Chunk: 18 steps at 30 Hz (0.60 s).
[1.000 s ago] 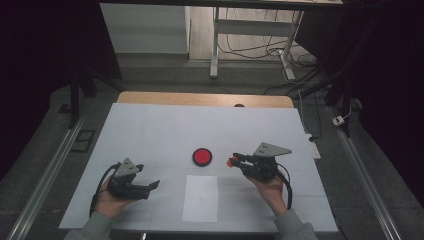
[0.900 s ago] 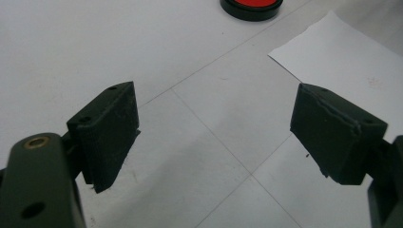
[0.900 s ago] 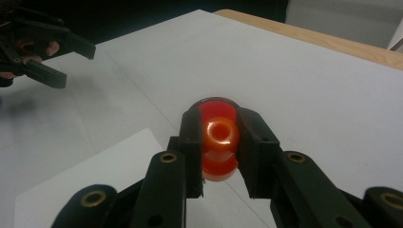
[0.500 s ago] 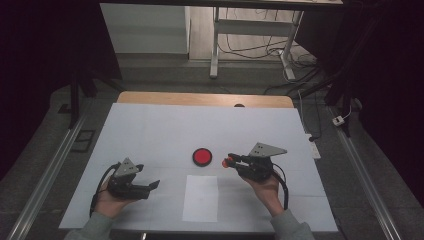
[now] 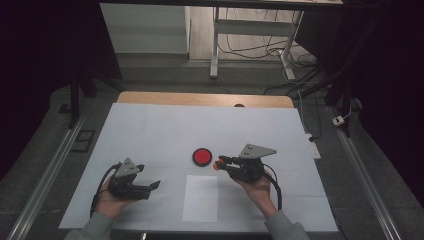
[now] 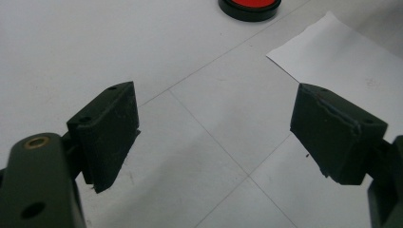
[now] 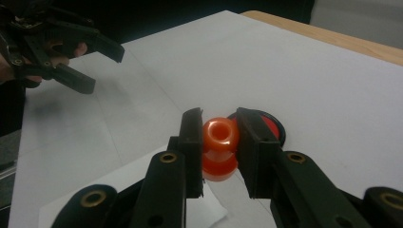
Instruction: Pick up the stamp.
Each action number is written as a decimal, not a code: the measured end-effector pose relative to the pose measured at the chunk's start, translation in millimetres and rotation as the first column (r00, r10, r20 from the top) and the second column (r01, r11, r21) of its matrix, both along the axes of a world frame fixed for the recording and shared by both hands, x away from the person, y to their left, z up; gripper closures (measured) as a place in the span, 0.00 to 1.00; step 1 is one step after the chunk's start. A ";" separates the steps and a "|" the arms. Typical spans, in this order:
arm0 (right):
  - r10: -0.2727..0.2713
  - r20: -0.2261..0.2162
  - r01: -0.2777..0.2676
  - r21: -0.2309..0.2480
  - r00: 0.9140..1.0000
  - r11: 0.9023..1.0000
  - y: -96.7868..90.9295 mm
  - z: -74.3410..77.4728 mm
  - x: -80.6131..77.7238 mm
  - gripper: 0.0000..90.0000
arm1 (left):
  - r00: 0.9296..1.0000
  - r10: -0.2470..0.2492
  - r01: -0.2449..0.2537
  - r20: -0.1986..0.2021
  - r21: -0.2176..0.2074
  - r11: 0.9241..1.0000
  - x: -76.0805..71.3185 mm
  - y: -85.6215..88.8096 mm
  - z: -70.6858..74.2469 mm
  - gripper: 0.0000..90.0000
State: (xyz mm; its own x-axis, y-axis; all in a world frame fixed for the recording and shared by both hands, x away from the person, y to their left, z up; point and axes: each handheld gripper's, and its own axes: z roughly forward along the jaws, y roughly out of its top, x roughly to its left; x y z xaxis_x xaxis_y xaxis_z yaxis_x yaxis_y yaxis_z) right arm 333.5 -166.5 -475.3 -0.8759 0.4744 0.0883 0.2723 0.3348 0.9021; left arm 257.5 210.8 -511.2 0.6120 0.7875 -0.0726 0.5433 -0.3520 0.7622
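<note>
Right gripper clamps an orange spool just beside the red disc. Left gripper rests open, empty.

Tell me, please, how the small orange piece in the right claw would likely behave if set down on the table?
The orange piece looks rounded and spool-shaped, so on its side it may roll. Its glossy surface suggests smooth, rigid plastic, perhaps slippery between the right claw.

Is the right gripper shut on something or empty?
Shut on an orange spool: the right gripper has both pads pressed against its sides, just above the red disc.
</note>
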 end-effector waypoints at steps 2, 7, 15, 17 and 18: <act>0.012 0.000 -0.012 0.001 1.000 1.000 5.6 -0.3 -0.3 0.81 | 1.000 -0.001 0.001 0.000 0.000 1.000 -0.1 -0.2 0.0 0.19; 0.030 0.001 -0.030 0.002 1.000 1.000 12.7 -0.1 -1.4 0.81 | 1.000 0.001 -0.001 0.000 -0.001 1.000 0.1 0.0 0.1 0.19; 0.065 -0.001 -0.065 -0.003 0.998 0.998 27.2 -2.7 -4.6 0.81 | 1.000 0.000 0.000 0.000 0.001 1.000 0.0 -0.5 0.0 0.19; 0.078 -0.005 -0.078 -0.006 0.997 0.997 33.2 -3.7 -5.7 0.81 | 1.000 0.001 -0.001 0.001 0.000 1.000 -0.1 -0.4 0.0 0.19; 0.083 -0.006 -0.083 -0.006 0.997 0.997 35.0 -4.0 -6.0 0.81 | 1.000 0.002 -0.002 0.001 0.001 1.000 0.0 -0.3 0.0 0.19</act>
